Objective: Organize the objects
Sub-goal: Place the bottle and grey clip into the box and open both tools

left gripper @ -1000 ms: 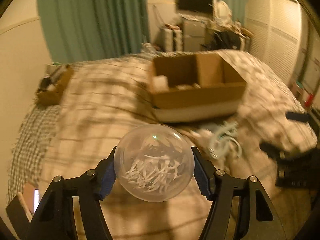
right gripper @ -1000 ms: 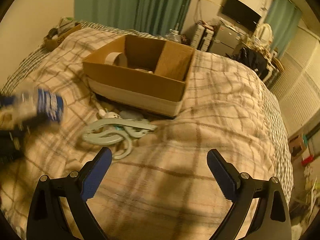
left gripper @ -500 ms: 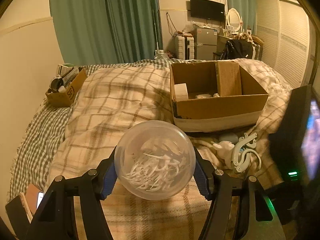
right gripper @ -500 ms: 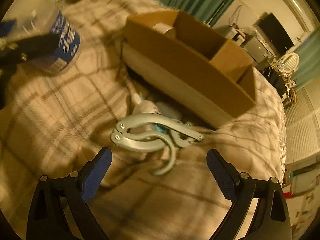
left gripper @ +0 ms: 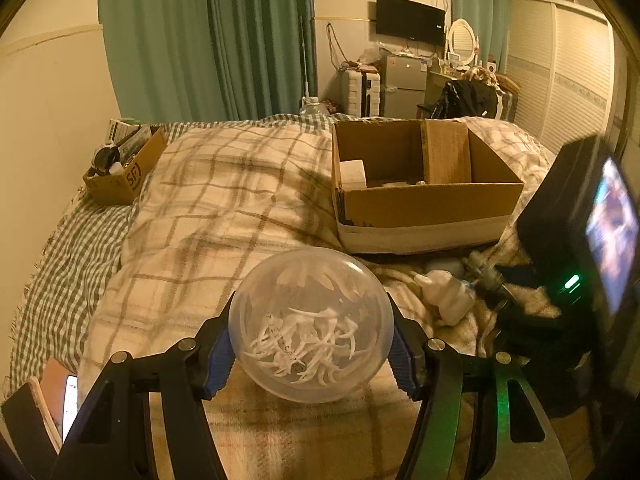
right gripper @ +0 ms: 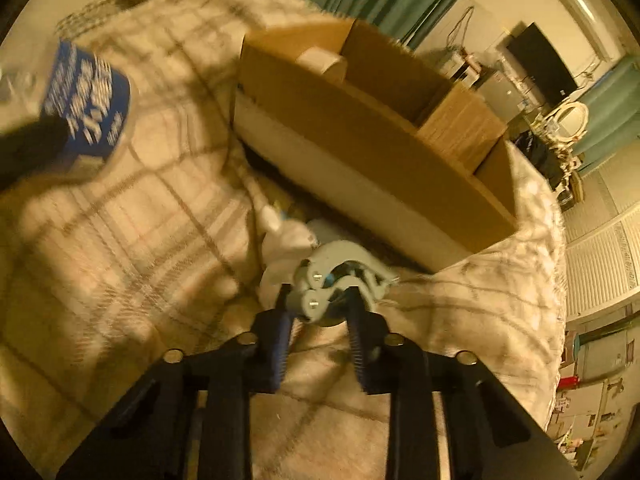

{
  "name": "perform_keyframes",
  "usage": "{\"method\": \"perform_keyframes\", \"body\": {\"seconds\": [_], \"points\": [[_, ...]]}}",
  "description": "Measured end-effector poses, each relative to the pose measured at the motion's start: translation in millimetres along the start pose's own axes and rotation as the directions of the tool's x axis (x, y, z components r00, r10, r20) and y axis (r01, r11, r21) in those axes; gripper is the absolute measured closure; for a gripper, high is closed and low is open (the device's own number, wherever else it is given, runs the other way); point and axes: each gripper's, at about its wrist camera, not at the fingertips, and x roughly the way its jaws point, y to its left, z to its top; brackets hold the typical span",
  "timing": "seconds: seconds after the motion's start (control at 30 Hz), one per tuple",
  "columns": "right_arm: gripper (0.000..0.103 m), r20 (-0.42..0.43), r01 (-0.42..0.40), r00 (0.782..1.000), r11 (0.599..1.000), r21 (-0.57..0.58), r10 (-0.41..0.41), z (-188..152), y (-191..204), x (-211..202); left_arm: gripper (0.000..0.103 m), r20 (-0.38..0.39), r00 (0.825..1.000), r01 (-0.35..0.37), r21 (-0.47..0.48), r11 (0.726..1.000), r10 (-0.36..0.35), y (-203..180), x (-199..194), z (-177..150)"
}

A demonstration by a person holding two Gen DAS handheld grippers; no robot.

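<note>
Gripping pale blue-grey metal clamp tool (right gripper: 340, 280) in my right gripper (right gripper: 318, 312), fingers nearly closed on it, beside open brown cardboard box (right gripper: 360, 136) on bed. My left gripper (left gripper: 311, 344) clasps clear round plastic tub of white picks (left gripper: 311, 328). Next, I judge: lift tool clear, carry over box rim.

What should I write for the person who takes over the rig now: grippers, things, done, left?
Left gripper: shut on the jar of white picks, held above the blanket.
Right gripper: shut on the clip, in front of the box.
White bottle lies beside the clip.
Done: a paper roll and small items are in the box.
Left: probably jar, clip and bottle go into the box.
</note>
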Motion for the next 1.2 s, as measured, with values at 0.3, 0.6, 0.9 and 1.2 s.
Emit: {"method": "perform_keyframes", "body": {"seconds": [0.3, 0.6, 0.9, 1.2], "points": [[0.094, 0.116, -0.03, 0.993, 0.994, 0.102, 0.018, 0.2, -35.1, -59.4, 0.038, -0.004, 0.999, 0.049, -0.03, 0.998, -0.049, -1.6, -12.6, 1.1], [0.094, 0.219, -0.056, 0.975, 0.989, 0.14, 0.024, 0.9, -57.8, -118.5, 0.038, 0.032, 0.99, 0.139, -0.056, 0.989, -0.138, -4.9, -40.6, 25.7], [0.094, 0.295, -0.02, 0.955, 0.991, 0.134, -0.021, 15.9, -81.3, -164.1, 0.038, 0.099, 0.975, 0.198, 0.002, 0.98, -0.197, -22.7, -64.6, 77.6], [0.094, 0.348, -0.002, 0.936, 0.988, 0.154, -0.052, 62.5, -117.2, -172.9, 0.038, 0.151, 0.967, 0.199, 0.048, 0.979, -0.204, -40.6, -46.2, 140.0]]}}
